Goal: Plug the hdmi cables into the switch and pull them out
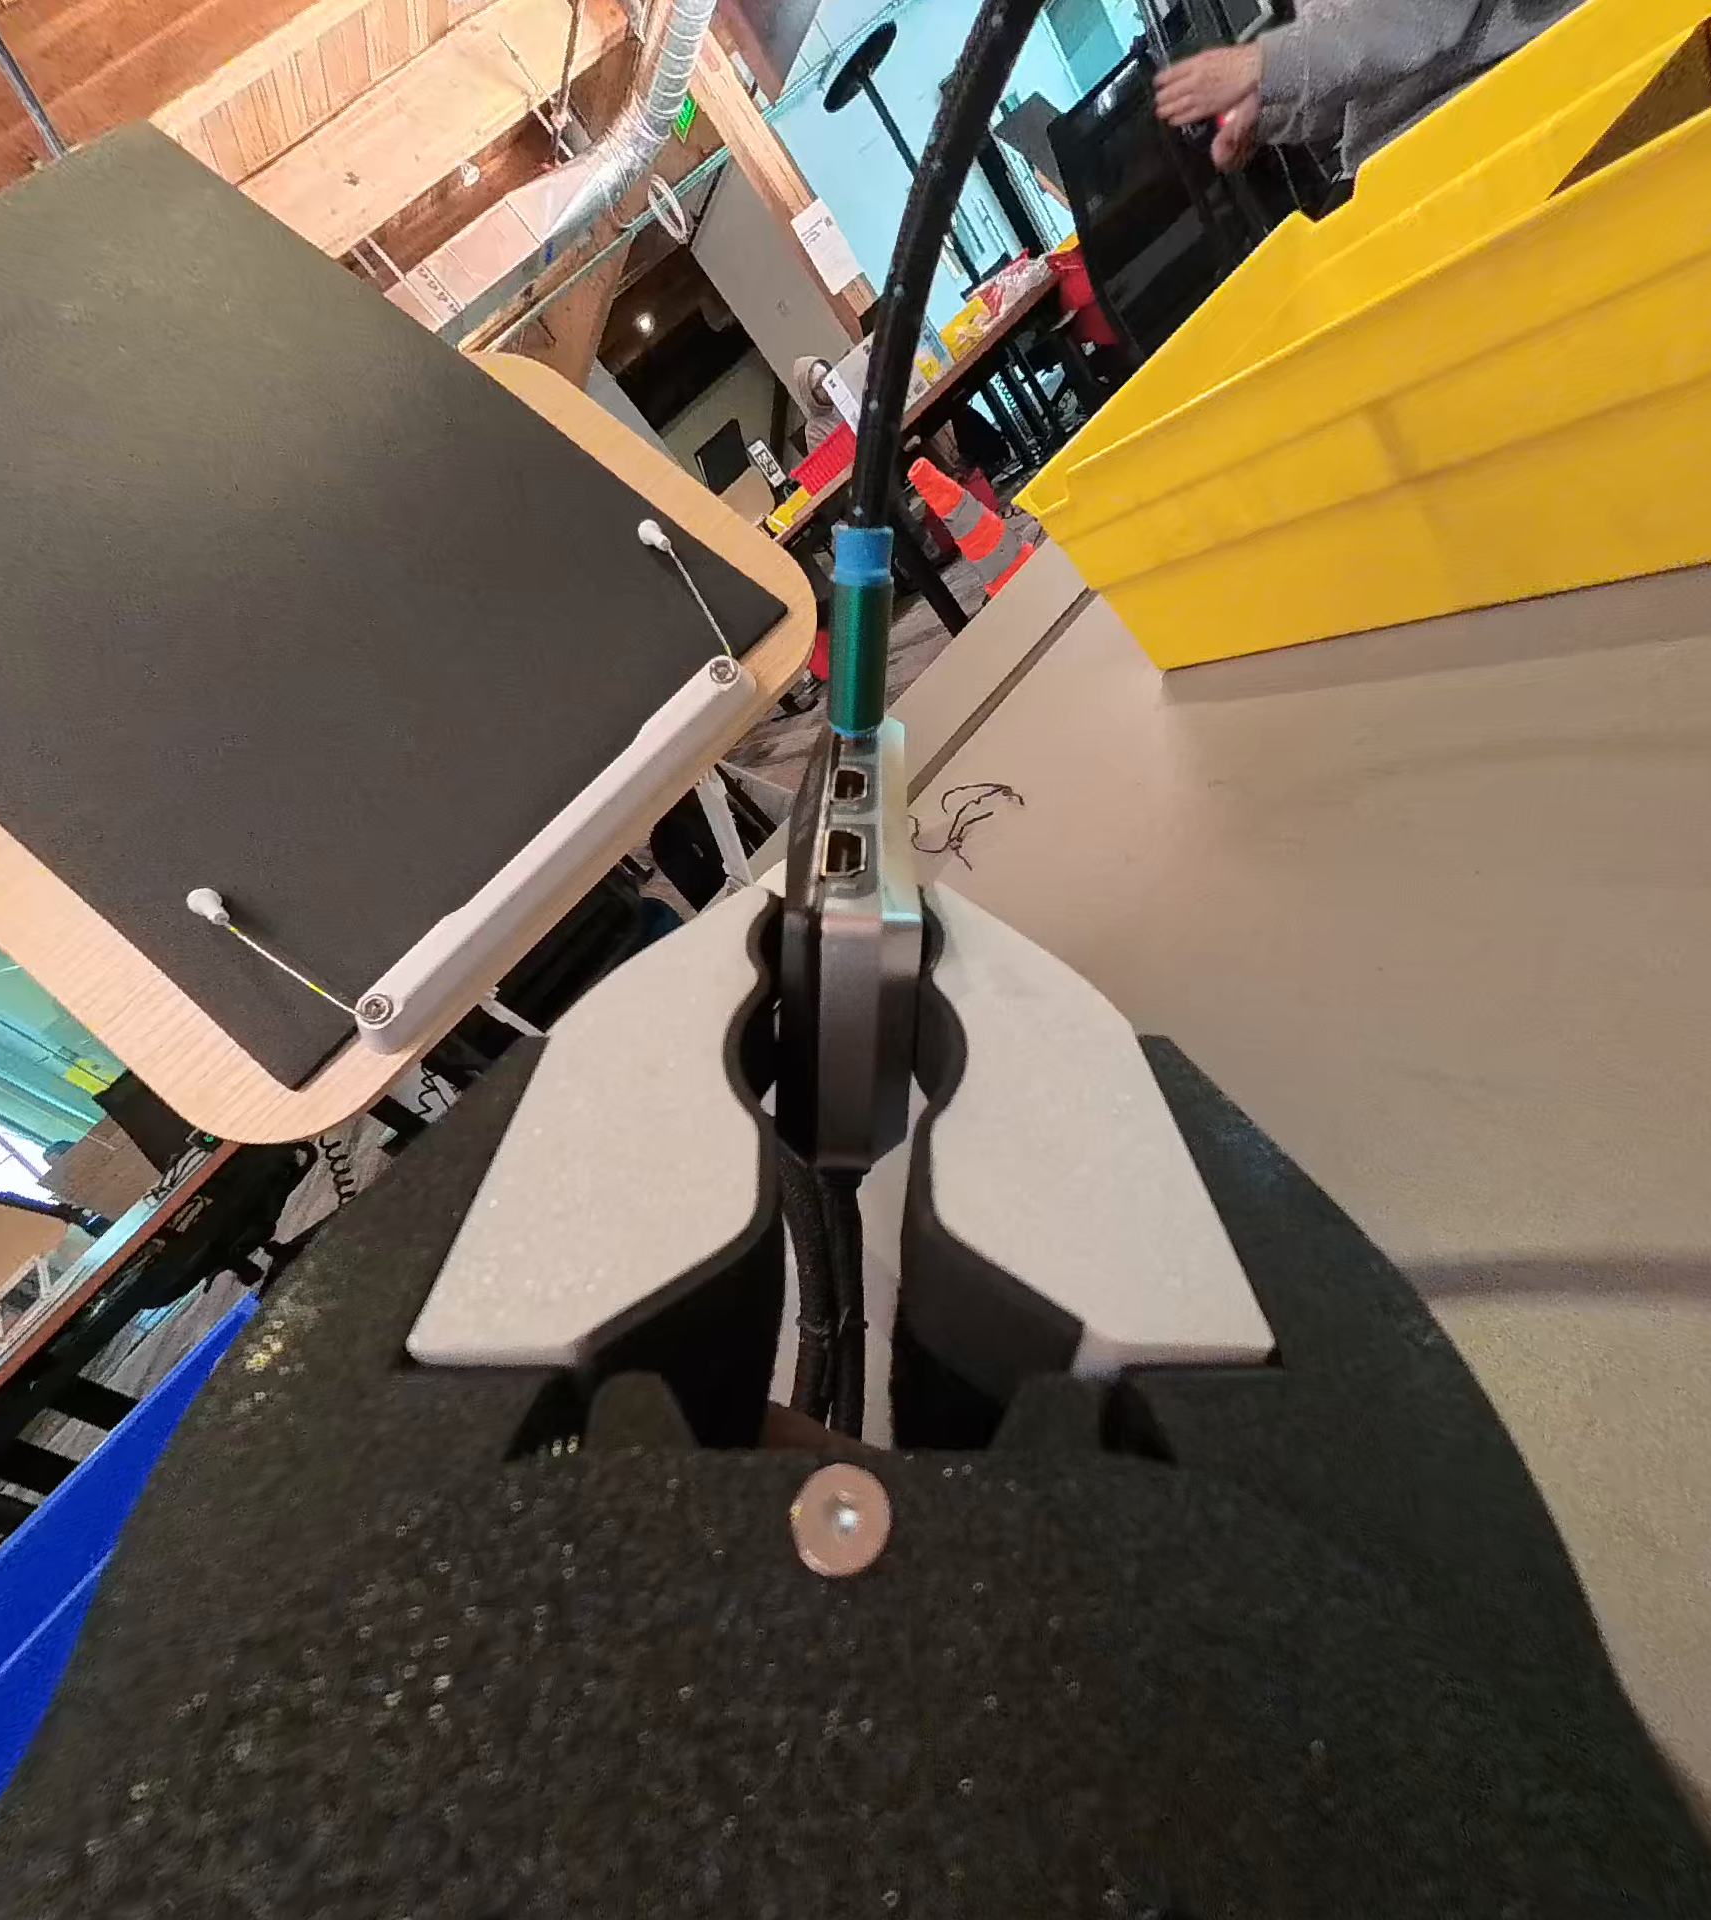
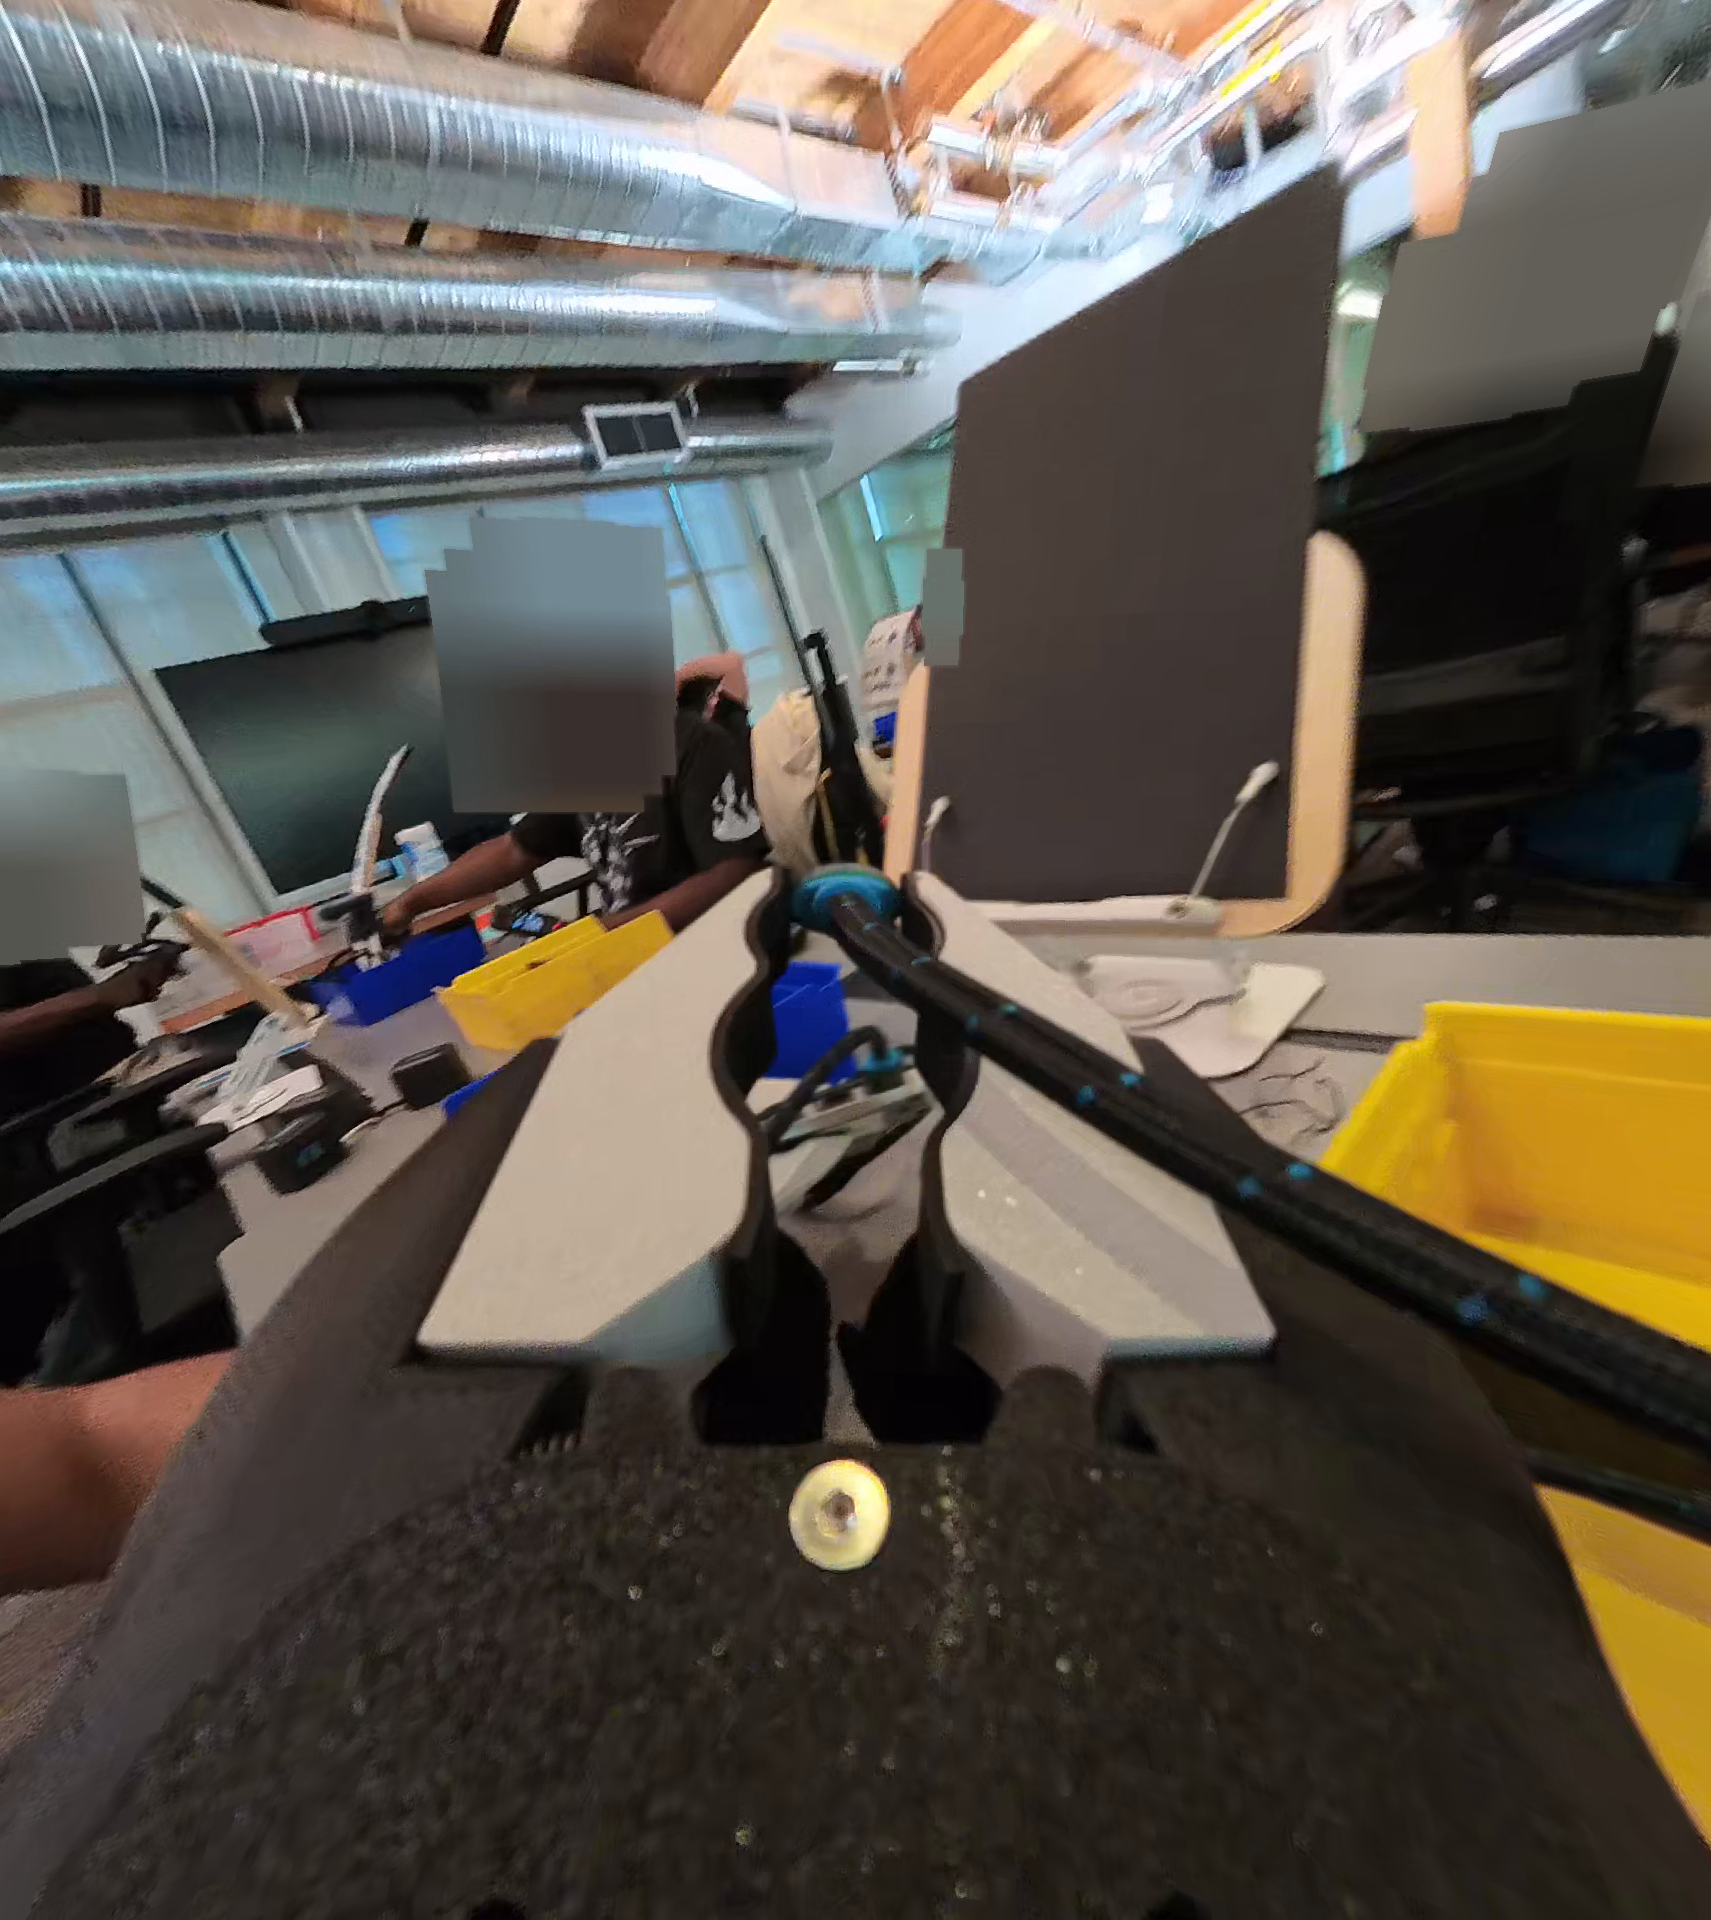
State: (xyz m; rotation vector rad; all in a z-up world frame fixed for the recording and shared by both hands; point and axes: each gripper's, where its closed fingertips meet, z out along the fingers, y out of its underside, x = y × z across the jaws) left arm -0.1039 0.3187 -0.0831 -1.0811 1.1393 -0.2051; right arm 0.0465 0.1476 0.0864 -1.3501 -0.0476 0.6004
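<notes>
In the left wrist view my left gripper (image 1: 851, 920) is shut on the grey HDMI switch (image 1: 853, 1029), held edge-on between the fingers. A green plug with a blue collar (image 1: 859, 644) sits in the switch's far port. Its black cable (image 1: 908, 312) arcs up out of view. Two nearer ports (image 1: 846, 854) are empty. In the right wrist view my right gripper (image 2: 846, 904) is shut on the blue-collared end of a black braided HDMI cable (image 2: 1194, 1122), which trails to the lower right. Its plug tip is hidden beyond the fingertips.
Yellow bins (image 1: 1453, 416) (image 2: 1609, 1195) stand on the beige table (image 1: 1453, 987) at the right. A black-padded wooden board on a stand (image 1: 259, 571) (image 2: 1131, 623) is ahead. A blue bin (image 1: 20, 1610) is at lower left. A forearm (image 2: 20, 1475) shows at left, with people at tables behind.
</notes>
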